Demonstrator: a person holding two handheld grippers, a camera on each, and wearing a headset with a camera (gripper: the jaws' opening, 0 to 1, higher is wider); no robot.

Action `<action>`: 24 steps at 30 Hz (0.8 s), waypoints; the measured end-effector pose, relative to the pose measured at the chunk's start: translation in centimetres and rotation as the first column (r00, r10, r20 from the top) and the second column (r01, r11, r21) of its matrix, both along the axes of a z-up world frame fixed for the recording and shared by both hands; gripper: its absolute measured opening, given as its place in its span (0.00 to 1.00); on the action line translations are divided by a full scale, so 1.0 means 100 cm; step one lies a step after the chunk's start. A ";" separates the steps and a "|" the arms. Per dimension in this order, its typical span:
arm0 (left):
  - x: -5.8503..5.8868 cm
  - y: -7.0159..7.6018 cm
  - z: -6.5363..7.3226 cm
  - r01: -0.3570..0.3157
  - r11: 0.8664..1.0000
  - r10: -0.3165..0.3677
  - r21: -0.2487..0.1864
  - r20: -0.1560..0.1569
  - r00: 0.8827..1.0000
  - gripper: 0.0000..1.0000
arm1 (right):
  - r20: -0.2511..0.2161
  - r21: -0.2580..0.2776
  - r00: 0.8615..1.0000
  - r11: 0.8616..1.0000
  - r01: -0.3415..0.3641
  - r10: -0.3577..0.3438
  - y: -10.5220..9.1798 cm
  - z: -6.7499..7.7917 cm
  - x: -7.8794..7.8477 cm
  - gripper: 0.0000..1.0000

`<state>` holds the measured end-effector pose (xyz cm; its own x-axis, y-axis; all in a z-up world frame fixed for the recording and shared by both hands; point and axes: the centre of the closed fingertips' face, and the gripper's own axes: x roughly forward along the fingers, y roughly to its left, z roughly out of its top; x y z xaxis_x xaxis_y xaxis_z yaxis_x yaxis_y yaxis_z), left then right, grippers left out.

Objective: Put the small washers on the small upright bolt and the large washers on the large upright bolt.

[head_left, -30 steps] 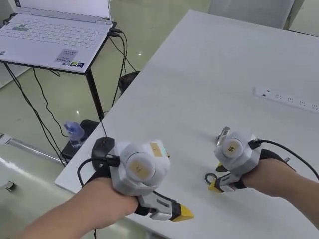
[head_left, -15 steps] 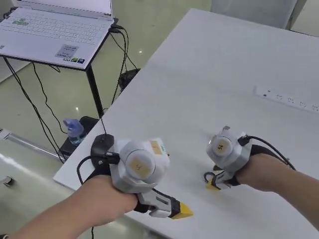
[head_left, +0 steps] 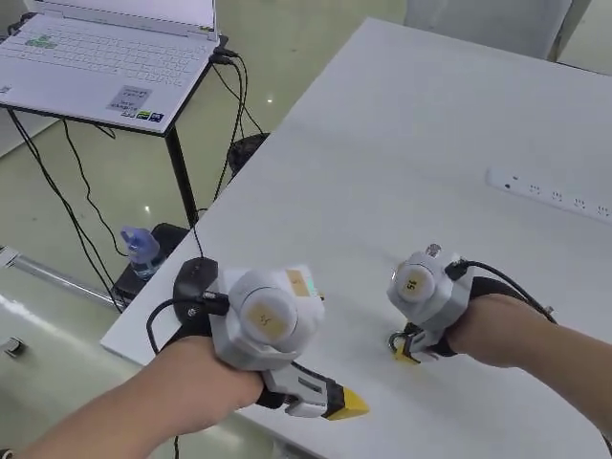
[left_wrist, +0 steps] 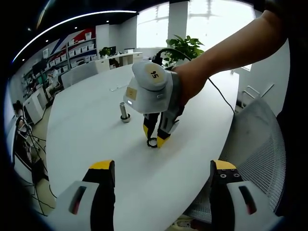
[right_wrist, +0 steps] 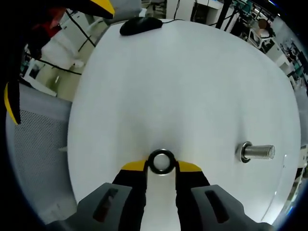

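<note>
My right gripper [head_left: 402,349] is shut on a metal ring washer [head_left: 395,339] and holds it just above the white table [head_left: 382,143]. In the right gripper view the washer [right_wrist: 161,161] sits between the yellow tips, with an upright silver bolt [right_wrist: 255,152] off to the right. The left gripper view shows the right gripper [left_wrist: 155,139], its washer [left_wrist: 152,143] and the bolt [left_wrist: 124,111] standing behind it. In the head view the bolt's top [head_left: 433,250] peeks over the right gripper. My left gripper [head_left: 344,406] is at the table's near edge, its jaws wide open and holding nothing [left_wrist: 163,168].
A white power strip [head_left: 550,191] lies at the far right of the table. A laptop [head_left: 105,57] sits on a stand left of the table, cables and a bottle [head_left: 142,253] below it. A mesh chair [left_wrist: 260,144] stands at the near edge.
My right gripper has carried the washer a little to the left, so the bolt now stands behind it instead of beside it. The left gripper has barely moved.
</note>
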<state>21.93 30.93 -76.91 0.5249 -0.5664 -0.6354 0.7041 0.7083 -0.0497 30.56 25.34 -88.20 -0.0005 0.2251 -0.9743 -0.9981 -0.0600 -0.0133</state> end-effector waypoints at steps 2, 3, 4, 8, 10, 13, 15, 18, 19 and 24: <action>0.000 -0.001 0.000 0.000 1.000 0.000 -0.002 -0.001 1.000 0.81 | -0.005 0.003 1.000 1.000 0.016 -0.016 0.000 0.000 0.001 0.21; 0.000 -0.001 0.000 0.001 1.000 -0.001 -0.003 -0.001 1.000 0.81 | -0.013 0.009 1.000 1.000 0.022 -0.022 0.000 0.000 0.002 0.21; 0.000 -0.002 0.000 0.002 1.000 -0.002 -0.004 0.000 1.000 0.81 | -0.024 0.018 0.999 0.999 0.031 -0.030 0.000 0.000 0.002 0.21; 0.000 -0.002 0.001 0.006 1.000 -0.006 0.000 0.000 1.000 0.81 | -0.049 0.036 0.998 0.998 0.050 -0.048 0.000 0.001 0.003 0.20; 0.001 -0.001 0.001 0.005 1.000 -0.005 0.000 0.000 1.000 0.81 | -0.056 0.038 0.997 0.997 0.061 -0.059 0.000 0.002 0.004 0.20; 0.001 -0.001 0.001 0.005 1.000 -0.005 0.003 0.000 1.000 0.80 | -0.056 0.031 0.996 0.997 0.066 -0.064 -0.004 0.001 0.004 0.20; 0.001 -0.001 0.001 0.006 1.000 -0.006 0.004 0.001 1.000 0.80 | -0.055 0.017 0.997 0.998 0.063 -0.062 -0.009 0.002 0.006 0.20; 0.001 -0.001 0.000 0.007 1.000 -0.007 0.005 -0.001 1.000 0.80 | -0.055 0.022 0.996 0.997 0.077 -0.076 -0.013 0.007 0.012 0.20; 0.001 -0.002 0.000 0.008 1.000 -0.008 0.006 0.000 1.000 0.80 | -0.058 0.023 0.995 0.996 0.083 -0.082 -0.014 0.009 0.013 0.20; 0.001 -0.004 0.000 0.012 1.000 -0.012 0.007 0.000 1.000 0.80 | -0.045 0.019 0.994 0.995 0.100 -0.099 -0.024 0.018 0.024 0.20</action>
